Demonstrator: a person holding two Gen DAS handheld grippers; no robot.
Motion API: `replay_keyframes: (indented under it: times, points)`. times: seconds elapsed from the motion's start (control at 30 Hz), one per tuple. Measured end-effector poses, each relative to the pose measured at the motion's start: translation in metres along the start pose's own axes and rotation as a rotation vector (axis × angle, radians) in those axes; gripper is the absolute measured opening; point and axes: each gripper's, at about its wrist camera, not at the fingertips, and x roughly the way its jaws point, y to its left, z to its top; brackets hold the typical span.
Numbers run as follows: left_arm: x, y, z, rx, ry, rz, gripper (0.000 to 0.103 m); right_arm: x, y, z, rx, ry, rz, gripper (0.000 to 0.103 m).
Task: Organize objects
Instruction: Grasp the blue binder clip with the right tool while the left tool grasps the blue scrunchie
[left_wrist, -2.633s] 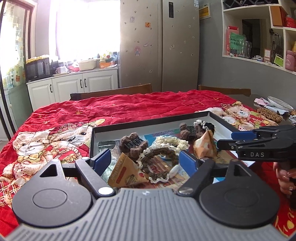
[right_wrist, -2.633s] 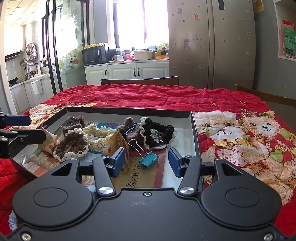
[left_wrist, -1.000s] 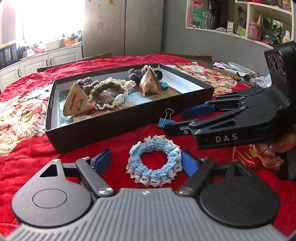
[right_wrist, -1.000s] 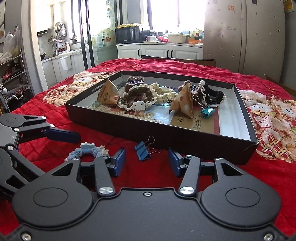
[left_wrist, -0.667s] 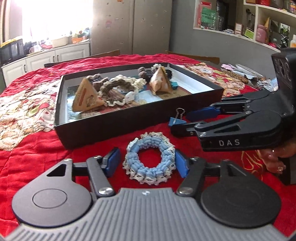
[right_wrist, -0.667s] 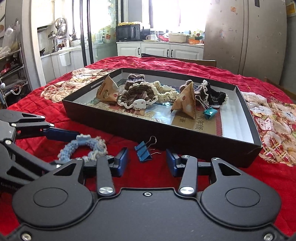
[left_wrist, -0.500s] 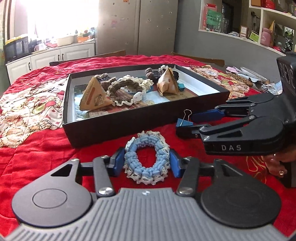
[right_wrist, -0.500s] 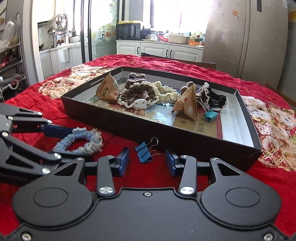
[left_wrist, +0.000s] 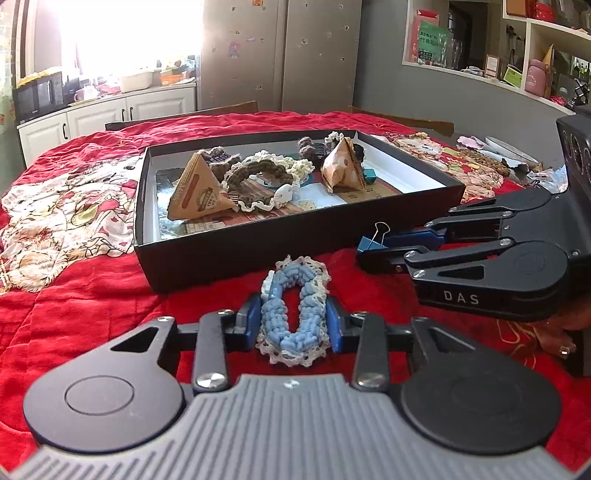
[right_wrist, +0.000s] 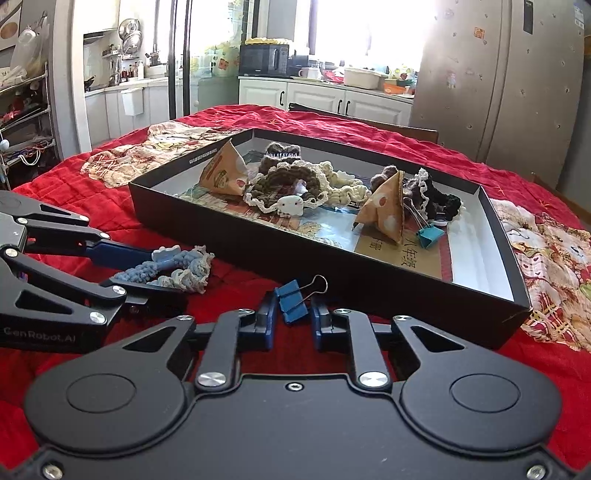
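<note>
A shallow black box (left_wrist: 303, 240) sits on a tabletop under a red quilted cloth (left_wrist: 85, 295). Just in front of the box's near wall, the left tongs (left_wrist: 293, 321) have just been closing and now pinch a blue and cream crocheted scrunchie (left_wrist: 295, 314), squeezed into a narrow oval between the blue pads. Beside it, also in front of the box, the right tongs (right_wrist: 290, 319) have just been closing on a blue binder clip (right_wrist: 291, 301), with the pads against its sides. Inside the box lie brown and cream scrunchies (right_wrist: 291, 184), two paper pyramid packets (right_wrist: 384, 206) and a teal binder clip (right_wrist: 430, 234).
</note>
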Motion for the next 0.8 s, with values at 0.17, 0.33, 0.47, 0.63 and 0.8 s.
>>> replay_keyframes:
  times: [0.17,0.33,0.47,0.63,0.8]
  points:
    - [0.0,0.0,0.0,0.001,0.0,0.0,0.035,-0.002,-0.002,-0.001,0.012,-0.001,0.008,0.017]
    - [0.0,0.0,0.0,0.001,-0.001,0.0,0.031,-0.004,-0.005,-0.002,0.026,-0.005,0.021,0.016]
    - [-0.001,0.0,0.0,0.002,-0.001,0.0,0.029,-0.008,-0.007,-0.004,0.033,-0.009,0.033,0.016]
    - [-0.002,-0.001,0.0,0.003,-0.001,-0.008,0.027,-0.015,-0.008,-0.006,0.036,-0.018,0.045,0.016]
    - [-0.011,-0.006,0.003,0.005,-0.02,-0.034,0.027,-0.027,-0.008,-0.008,0.032,-0.038,0.057,0.016]
